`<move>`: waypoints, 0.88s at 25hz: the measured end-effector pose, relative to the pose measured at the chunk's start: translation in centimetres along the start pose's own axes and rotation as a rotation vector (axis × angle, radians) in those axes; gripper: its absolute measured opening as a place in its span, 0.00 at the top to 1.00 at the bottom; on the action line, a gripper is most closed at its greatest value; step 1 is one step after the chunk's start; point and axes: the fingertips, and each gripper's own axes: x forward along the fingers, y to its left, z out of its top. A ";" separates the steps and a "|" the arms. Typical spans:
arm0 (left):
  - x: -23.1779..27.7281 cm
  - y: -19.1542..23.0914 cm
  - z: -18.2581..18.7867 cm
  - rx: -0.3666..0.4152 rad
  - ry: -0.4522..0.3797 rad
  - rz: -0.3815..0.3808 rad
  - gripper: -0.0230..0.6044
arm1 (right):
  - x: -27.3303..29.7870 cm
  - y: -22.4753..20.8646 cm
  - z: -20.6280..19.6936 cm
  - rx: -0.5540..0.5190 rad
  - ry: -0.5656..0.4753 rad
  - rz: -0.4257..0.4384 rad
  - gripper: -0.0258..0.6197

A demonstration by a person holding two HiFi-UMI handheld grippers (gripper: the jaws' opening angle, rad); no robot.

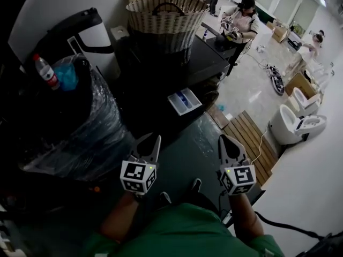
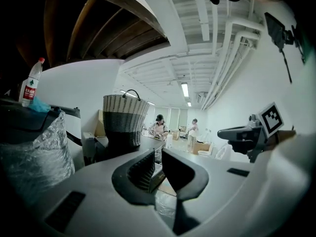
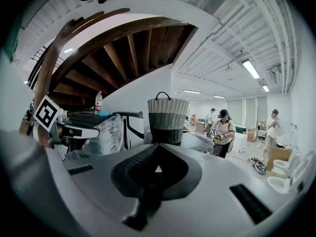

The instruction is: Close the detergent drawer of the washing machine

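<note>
— Where is the detergent drawer [image 1: 184, 101]?
— It is pulled out of the front of the dark washing machine [image 1: 201, 63], open, with white and blue compartments facing up. Neither gripper touches it; both are well short of it, nearer the person.
— And the grippers?
— The left gripper [image 1: 150, 143] has its jaws apart with nothing held between them; its own view shows the gap clearly [image 2: 155, 164]. The right gripper [image 1: 228, 146] has its jaws pressed together on nothing, as seen in the right gripper view [image 3: 157, 168]. Both hover side by side above the dark floor, pointing toward the machine.
— What is around the machine?
— A woven basket [image 1: 163, 15] with handles stands on its top. To the left sits a bulky thing wrapped in plastic film [image 1: 86, 122], with a water bottle [image 1: 46, 72] on it. To the right, wooden slats [image 1: 249, 141] lie on the floor near a white toilet [image 1: 292, 126]. People stand farther back in the room.
</note>
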 end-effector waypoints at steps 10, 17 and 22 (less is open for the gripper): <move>4.3 0.7 0.9 0.020 0.014 0.051 0.87 | 4.4 -3.0 0.1 0.026 -0.015 0.060 0.92; 9.5 -0.8 2.3 0.016 0.012 0.102 0.87 | 7.8 -7.7 1.5 -0.056 -0.045 0.108 0.92; 12.8 -2.0 2.9 0.020 0.023 0.151 0.87 | 10.0 -10.9 1.5 -0.044 -0.054 0.172 0.92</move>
